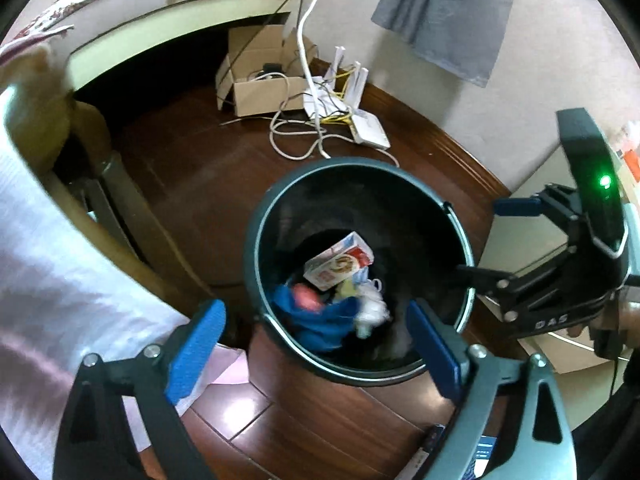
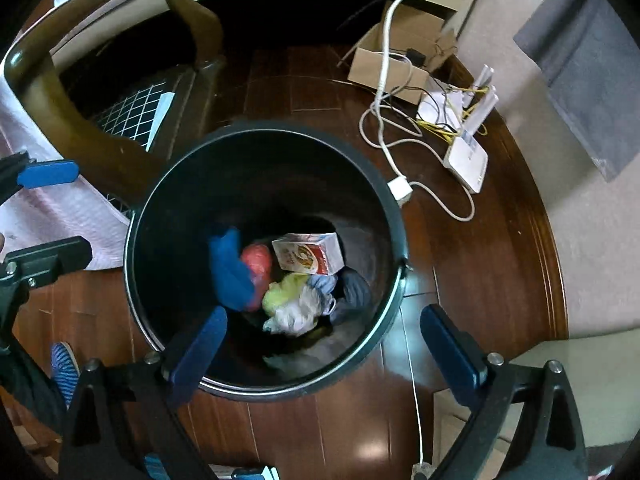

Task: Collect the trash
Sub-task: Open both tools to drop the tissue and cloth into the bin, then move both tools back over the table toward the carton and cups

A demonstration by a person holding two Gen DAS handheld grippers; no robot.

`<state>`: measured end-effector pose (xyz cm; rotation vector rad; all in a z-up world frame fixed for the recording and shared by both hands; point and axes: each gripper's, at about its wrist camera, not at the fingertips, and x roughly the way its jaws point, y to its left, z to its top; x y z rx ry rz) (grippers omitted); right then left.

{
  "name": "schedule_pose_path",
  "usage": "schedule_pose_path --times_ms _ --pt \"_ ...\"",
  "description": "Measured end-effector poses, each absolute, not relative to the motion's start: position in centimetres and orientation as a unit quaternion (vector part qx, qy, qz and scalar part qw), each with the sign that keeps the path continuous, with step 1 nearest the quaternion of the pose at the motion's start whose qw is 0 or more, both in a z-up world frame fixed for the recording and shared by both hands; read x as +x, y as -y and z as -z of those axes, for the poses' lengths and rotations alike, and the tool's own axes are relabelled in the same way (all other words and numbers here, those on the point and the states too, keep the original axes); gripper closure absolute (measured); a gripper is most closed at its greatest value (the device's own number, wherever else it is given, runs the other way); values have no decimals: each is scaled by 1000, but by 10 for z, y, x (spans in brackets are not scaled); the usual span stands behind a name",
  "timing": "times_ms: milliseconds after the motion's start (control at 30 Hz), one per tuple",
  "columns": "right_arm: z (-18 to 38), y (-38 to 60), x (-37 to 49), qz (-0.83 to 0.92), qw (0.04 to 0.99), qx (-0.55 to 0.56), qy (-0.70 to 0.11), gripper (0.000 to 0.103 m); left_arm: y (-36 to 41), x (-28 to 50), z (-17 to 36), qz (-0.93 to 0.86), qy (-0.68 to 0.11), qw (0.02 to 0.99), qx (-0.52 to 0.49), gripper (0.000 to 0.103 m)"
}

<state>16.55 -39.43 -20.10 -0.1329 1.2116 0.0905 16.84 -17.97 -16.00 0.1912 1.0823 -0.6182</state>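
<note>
We held both grippers over the bin [image 2: 400, 236], pointing down. The left gripper [image 1: 316, 344] was wide open and empty. So was the right gripper [image 2: 324, 344]. The trash [image 2: 288, 280] lay at the bottom, at twelve o'clock from both. The carton [image 2: 308, 256] maybe lay flat. Neither gripper looked nearer.

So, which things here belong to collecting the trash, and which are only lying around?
Part of the job:
- black bin
- carton, blue cloth and crumpled white paper inside it
- left gripper and right gripper, both open and empty

Just lying about:
- router and white cable
- cardboard box
- chair
</note>
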Motion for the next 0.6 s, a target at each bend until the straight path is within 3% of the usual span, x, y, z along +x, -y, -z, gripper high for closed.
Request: schedule_pose_path --times_ms 600 --pt "151 370 142 -52 840 -69 -535 0 166 145 129 272 -482 829 83 10"
